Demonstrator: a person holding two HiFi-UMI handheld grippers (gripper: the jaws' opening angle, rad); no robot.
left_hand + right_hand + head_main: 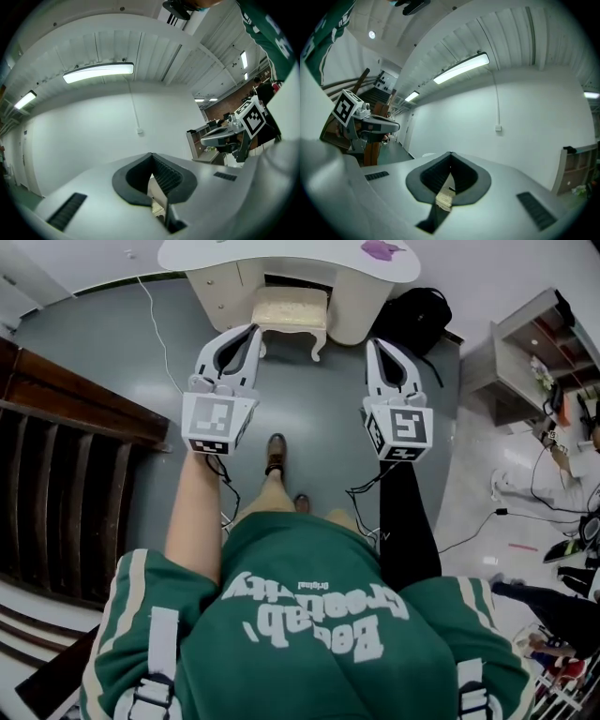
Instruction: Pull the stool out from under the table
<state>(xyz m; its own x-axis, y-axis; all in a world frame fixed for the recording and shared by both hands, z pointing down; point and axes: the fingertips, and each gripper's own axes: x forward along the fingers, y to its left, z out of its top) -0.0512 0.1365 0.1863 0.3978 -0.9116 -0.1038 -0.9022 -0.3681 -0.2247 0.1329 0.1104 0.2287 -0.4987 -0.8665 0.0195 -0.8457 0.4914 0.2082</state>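
Observation:
The stool (292, 310) has a cream cushion and pale curved legs and stands tucked under a white table (281, 261) at the top of the head view. My left gripper (254, 330) is held above the floor with its tips near the stool's front left corner, shut and empty. My right gripper (372, 343) hangs just right of the stool, also shut with nothing held. In the left gripper view the closed left gripper (151, 157) points at a white wall. The right gripper (450, 156) in its own view shows the same.
A black backpack (418, 315) lies on the floor right of the table. A dark wooden stair railing (66, 427) runs along the left. A grey shelf unit (530, 352) and people stand at the right. A white cable (156, 320) trails across the grey floor.

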